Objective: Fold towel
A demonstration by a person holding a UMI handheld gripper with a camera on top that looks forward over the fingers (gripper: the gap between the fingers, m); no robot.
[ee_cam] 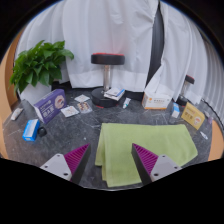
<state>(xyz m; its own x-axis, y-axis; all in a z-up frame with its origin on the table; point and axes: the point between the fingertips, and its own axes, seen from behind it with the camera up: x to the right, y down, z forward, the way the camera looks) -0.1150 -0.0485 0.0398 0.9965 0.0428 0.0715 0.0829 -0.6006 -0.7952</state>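
A light green towel [140, 148] lies flat on the dark speckled table [70, 135], in folded layers, with its near edge between and just ahead of my fingers. My gripper [112, 162] is open and empty above the towel's near edge. The left finger [70, 160] is over bare table beside the towel's left edge. The right finger [152, 160] is over the towel. Both show magenta pads.
Beyond the towel stand a purple box [48, 103], a small blue box [32, 129], a tissue box [156, 100], cards and small packets [82, 103], and a yellow packet [194, 116]. A potted plant [38, 65] and a round stool [107, 62] stand behind the table.
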